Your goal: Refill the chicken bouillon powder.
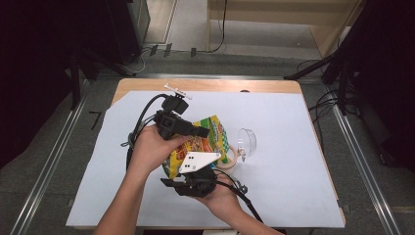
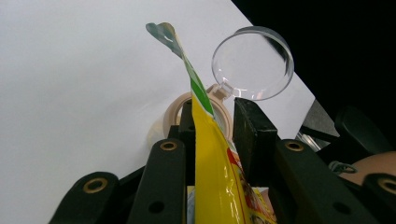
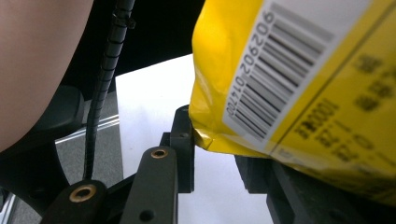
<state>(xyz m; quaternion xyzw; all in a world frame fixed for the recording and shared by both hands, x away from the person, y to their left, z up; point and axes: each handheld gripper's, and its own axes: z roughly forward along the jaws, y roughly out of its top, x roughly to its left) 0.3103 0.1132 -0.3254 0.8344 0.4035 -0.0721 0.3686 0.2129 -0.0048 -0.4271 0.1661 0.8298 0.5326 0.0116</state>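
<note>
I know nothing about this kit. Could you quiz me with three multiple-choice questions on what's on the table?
1. Where is the tape roll?
A. beside the clear round lid
B. on the floor
C. on top of the bag

2. What is the snack bag's main colour?
A. blue
B. yellow
C. black

3. How is the snack bag placed?
A. lying flat, alone
B. between both grippers' jaws
C. under the tape roll

Answers:
1. A: the tape roll touches the clear round lid.
2. B: the snack bag is mostly yellow.
3. B: it sits between the jaws of the left gripper and the right gripper.
</note>
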